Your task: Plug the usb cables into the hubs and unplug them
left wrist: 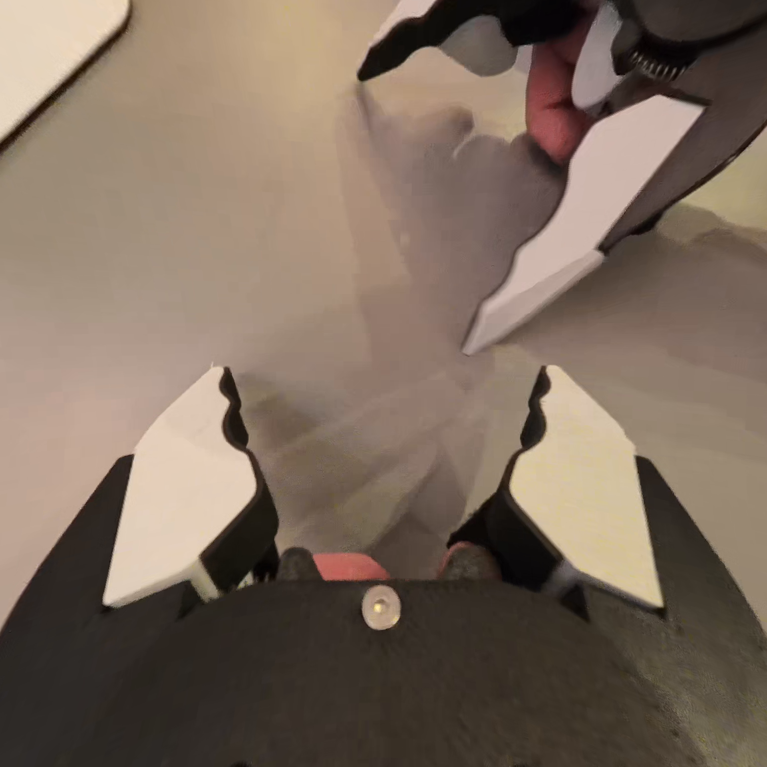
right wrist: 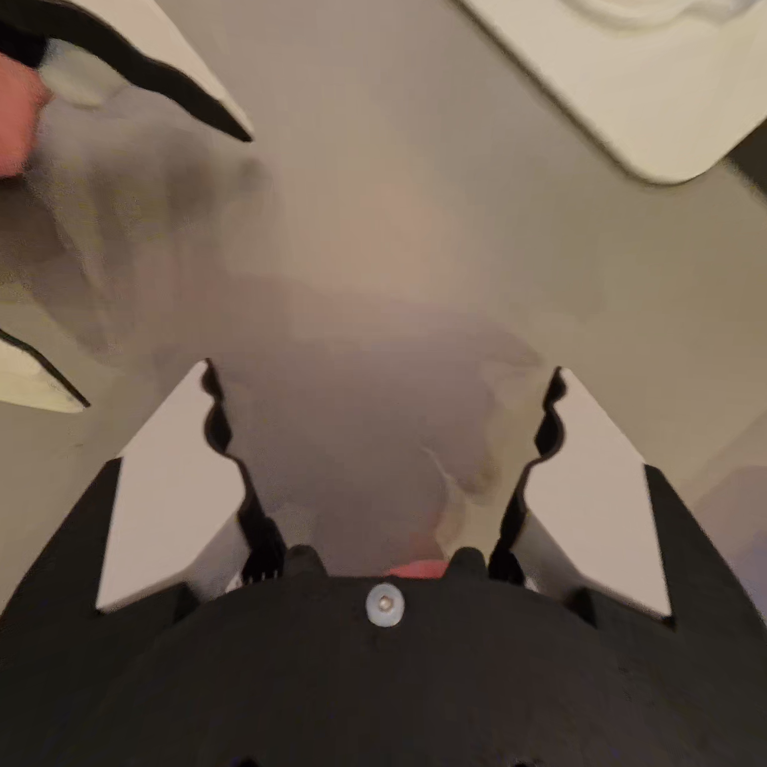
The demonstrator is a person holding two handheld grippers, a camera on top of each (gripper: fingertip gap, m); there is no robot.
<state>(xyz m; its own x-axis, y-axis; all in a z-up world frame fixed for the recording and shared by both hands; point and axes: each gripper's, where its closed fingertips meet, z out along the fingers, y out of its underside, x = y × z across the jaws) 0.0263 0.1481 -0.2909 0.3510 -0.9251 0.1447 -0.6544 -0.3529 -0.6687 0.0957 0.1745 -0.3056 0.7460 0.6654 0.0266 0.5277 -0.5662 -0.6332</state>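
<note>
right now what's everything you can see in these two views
table: one, grey-beige, fills both views, bare under both grippers
tray or board: one, white with rounded corner, upper right in the right wrist view; something pale lies on it, too blurred to name
white corner: one, top left in the left wrist view, perhaps the same board
usb cables, hubs: none clearly in view
left gripper: black with white fingers, open, empty
right gripper: same make, open, empty
hand: on the right gripper
</note>
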